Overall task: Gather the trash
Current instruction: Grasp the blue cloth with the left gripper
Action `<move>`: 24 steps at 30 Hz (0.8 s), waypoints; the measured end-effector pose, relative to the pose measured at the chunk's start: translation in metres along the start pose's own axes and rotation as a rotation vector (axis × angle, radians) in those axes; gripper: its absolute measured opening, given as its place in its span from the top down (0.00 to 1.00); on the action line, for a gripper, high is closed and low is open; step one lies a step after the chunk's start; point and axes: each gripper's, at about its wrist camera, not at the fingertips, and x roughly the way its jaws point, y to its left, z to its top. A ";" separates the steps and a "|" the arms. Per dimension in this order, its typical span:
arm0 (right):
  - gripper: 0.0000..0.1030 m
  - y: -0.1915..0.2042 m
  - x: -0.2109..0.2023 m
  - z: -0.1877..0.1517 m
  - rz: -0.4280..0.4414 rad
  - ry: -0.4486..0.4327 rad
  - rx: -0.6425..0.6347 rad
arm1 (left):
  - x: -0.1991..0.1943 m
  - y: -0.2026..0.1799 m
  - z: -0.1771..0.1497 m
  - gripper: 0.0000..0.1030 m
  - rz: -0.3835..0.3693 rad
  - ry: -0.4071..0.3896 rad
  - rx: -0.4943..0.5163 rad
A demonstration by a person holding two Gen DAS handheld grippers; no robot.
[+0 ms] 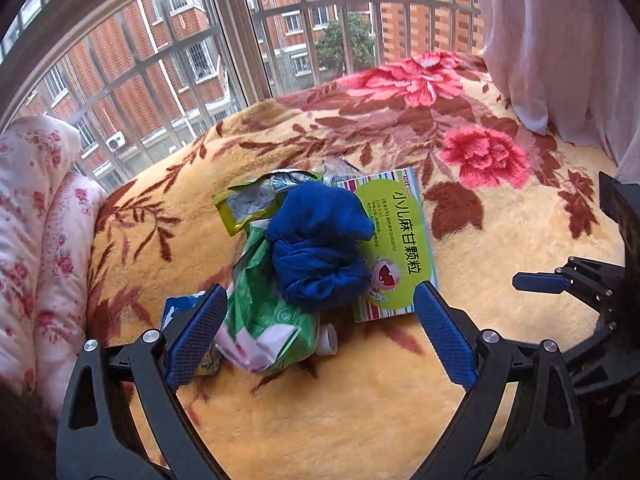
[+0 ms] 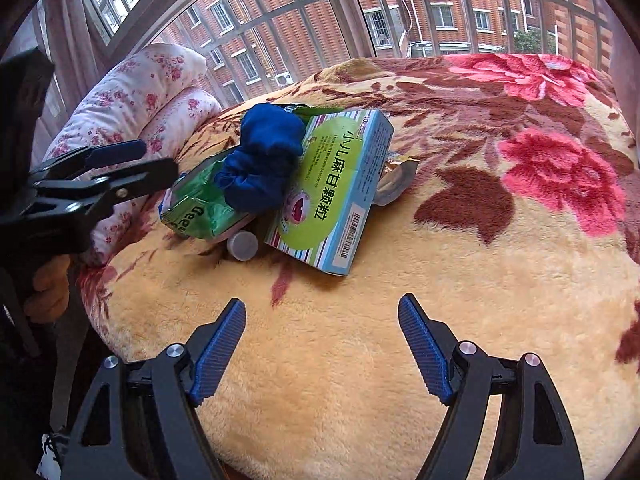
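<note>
Both the left gripper [image 1: 320,320] and right gripper [image 2: 322,340] gaped wide and empty above the trash pile [image 1: 304,248] on the floral blanket [image 2: 360,360].

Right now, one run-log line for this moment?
left gripper: open, empty | right gripper: open, empty | trash pile: heaped on blanket, untouched

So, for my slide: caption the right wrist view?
Open right hand-held gripper above floral blanket, facing piled trash.
</note>
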 end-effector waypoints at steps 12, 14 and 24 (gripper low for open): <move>0.25 -0.019 0.006 -0.013 0.017 -0.002 -0.012 | 0.092 0.007 0.034 0.11 0.045 0.182 -0.064; 0.25 -0.020 0.006 -0.013 0.027 -0.005 -0.007 | 0.102 0.010 0.034 0.11 0.027 0.221 -0.081; 0.25 -0.024 0.016 -0.017 0.051 0.001 0.033 | 0.104 0.019 0.032 0.31 -0.031 0.196 -0.138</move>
